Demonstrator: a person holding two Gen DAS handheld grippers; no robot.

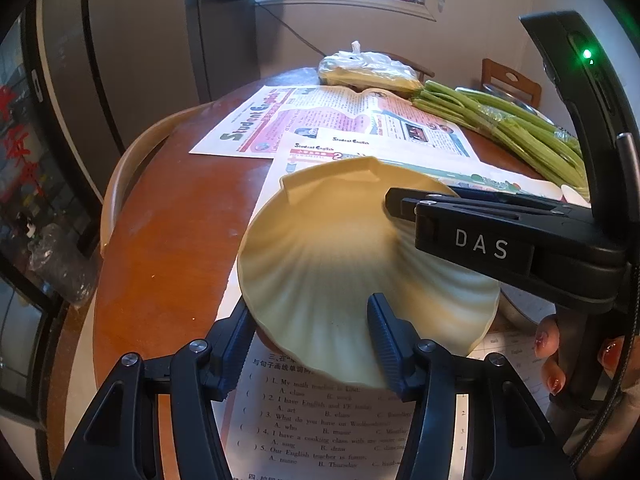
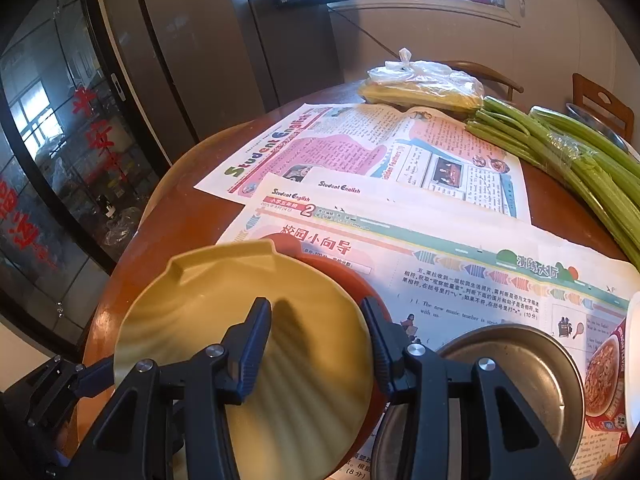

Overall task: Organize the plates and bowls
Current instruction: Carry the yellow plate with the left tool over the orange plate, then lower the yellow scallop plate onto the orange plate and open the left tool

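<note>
A cream shell-shaped plate [image 1: 344, 256] lies tilted over a red dish [image 2: 360, 292] on the newspapers. My left gripper [image 1: 308, 336] is open, one finger under the plate's near rim and one on its upper face. My right gripper [image 2: 316, 336] is open with its jaws straddling the plate's right rim [image 2: 240, 320], one finger over the plate and one outside it by the red dish. The right gripper also shows in the left wrist view [image 1: 412, 204] reaching over the plate from the right. A steel plate [image 2: 516, 364] lies right of the shell plate.
Newspapers [image 2: 400, 200] cover the round wooden table [image 1: 168, 248]. Celery stalks [image 2: 568, 160] and a plastic bag of food [image 2: 424, 84] lie at the far side. A white dish edge [image 2: 632, 360] is at the right. Chairs stand around the table.
</note>
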